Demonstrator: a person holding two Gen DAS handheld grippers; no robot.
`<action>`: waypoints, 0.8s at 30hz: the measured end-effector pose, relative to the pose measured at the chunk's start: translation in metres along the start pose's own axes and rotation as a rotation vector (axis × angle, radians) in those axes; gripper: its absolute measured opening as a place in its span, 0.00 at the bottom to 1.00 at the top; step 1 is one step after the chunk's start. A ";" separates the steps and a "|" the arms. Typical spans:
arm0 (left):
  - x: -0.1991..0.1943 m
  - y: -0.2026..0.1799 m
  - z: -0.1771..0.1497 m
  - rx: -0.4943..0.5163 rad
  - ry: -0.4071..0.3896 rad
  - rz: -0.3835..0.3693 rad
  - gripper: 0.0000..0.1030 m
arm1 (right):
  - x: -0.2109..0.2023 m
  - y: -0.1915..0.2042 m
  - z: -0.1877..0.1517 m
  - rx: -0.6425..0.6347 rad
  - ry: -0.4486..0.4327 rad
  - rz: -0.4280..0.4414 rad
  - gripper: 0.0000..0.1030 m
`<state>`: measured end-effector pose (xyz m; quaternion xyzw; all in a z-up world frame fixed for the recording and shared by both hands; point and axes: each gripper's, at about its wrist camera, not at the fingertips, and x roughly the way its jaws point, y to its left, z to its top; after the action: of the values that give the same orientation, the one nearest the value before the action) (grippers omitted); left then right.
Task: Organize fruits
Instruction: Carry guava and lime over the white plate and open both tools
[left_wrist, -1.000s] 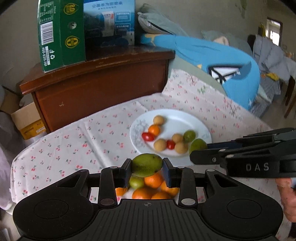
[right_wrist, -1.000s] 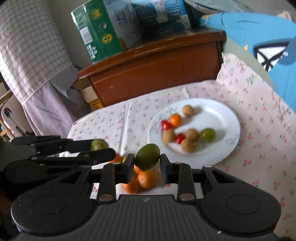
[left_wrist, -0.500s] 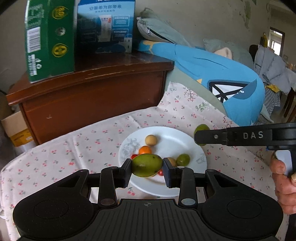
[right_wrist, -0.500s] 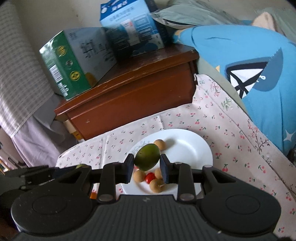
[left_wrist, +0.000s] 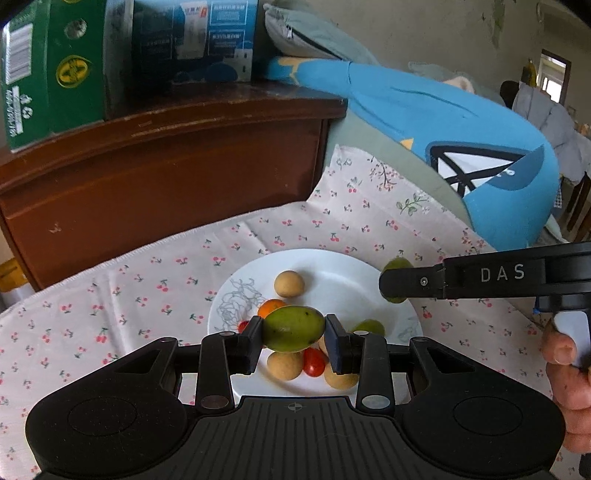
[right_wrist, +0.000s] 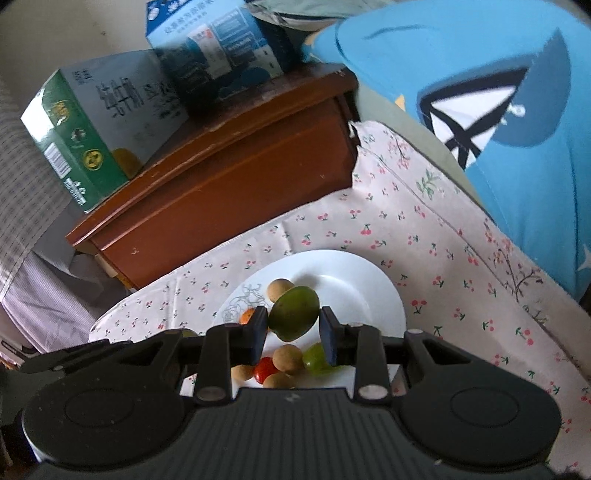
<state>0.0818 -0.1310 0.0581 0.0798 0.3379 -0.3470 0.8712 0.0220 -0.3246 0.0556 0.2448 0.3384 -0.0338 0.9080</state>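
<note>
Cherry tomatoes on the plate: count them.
2 visible. One cherry tomato lies at the white plate's near edge among the tan fruits; another peeks out beside the left claw's left finger. More may be hidden behind it.

The setting was a lived-in home, most likely a bedroom or sitting room. A cherry-print cloth (left_wrist: 332, 229) covered the work surface, with a white plate (left_wrist: 343, 273) of mixed fruit on it. A worn brown wooden cabinet (left_wrist: 166, 177) stood behind, carrying a green carton (left_wrist: 48, 74) and a blue carton (left_wrist: 192, 40). A large blue plush toy (left_wrist: 461, 147) and a grey pillow (left_wrist: 303, 33) lay alongside. The wall (left_wrist: 443, 33) showed stains. A checked cloth (right_wrist: 22, 177) hung at the left of the right wrist view.
</note>
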 end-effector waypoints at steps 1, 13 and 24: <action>0.003 0.000 0.000 -0.004 0.003 -0.003 0.32 | 0.003 -0.002 0.000 0.010 0.007 -0.002 0.29; 0.031 -0.001 0.001 -0.032 0.021 -0.008 0.33 | 0.030 -0.015 -0.003 0.074 0.062 -0.027 0.30; 0.020 0.002 0.008 -0.088 0.001 0.048 0.66 | 0.031 -0.016 -0.001 0.086 0.049 -0.024 0.32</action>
<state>0.0983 -0.1438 0.0512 0.0496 0.3514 -0.3109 0.8817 0.0418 -0.3345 0.0283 0.2803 0.3618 -0.0530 0.8875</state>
